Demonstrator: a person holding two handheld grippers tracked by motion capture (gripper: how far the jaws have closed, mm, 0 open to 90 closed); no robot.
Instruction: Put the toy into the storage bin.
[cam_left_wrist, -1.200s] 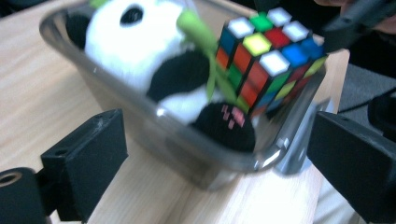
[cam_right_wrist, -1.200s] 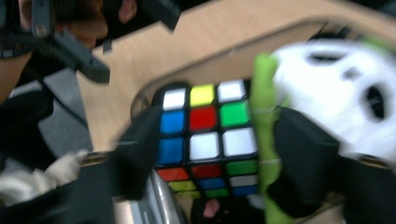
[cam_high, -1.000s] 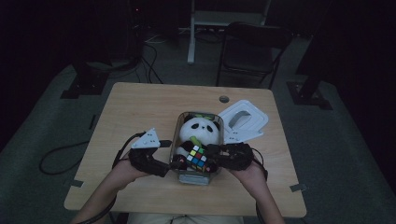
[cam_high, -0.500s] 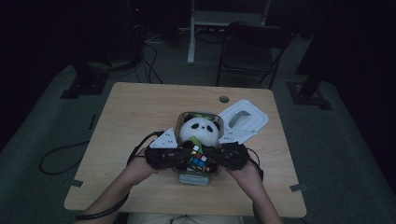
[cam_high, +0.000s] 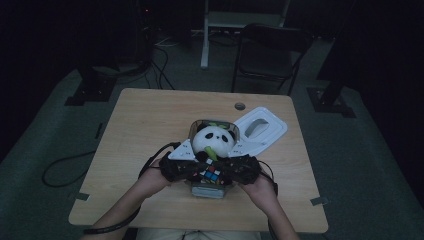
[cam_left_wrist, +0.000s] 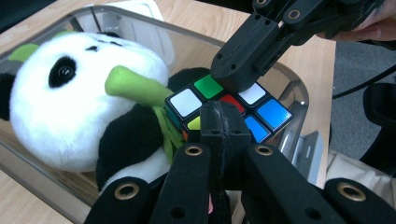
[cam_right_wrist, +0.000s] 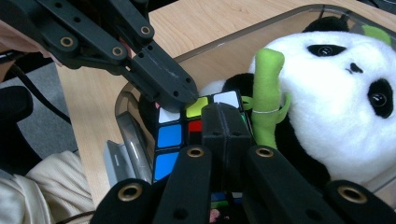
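Cube (cam_high: 210, 174), a colourful puzzle with black edges, is seen in the near end of a clear plastic bin (cam_high: 210, 190) on the table (cam_high: 150, 120), at about 6 o'clock from the plush panda (cam_high: 216, 140) sharing the bin. From 9 o'clock the left hand-held gripper (cam_high: 196, 170) is brought over the cube with its jaws pressed together, having just been closing with nothing between them; its tip is seen resting on the cube's top face. From 3 o'clock the right hand-held gripper (cam_high: 225, 171) meets it, jaws likewise closed on nothing, tip on the top face. A white lid (cam_high: 260, 131) lies at 2 o'clock from the bin
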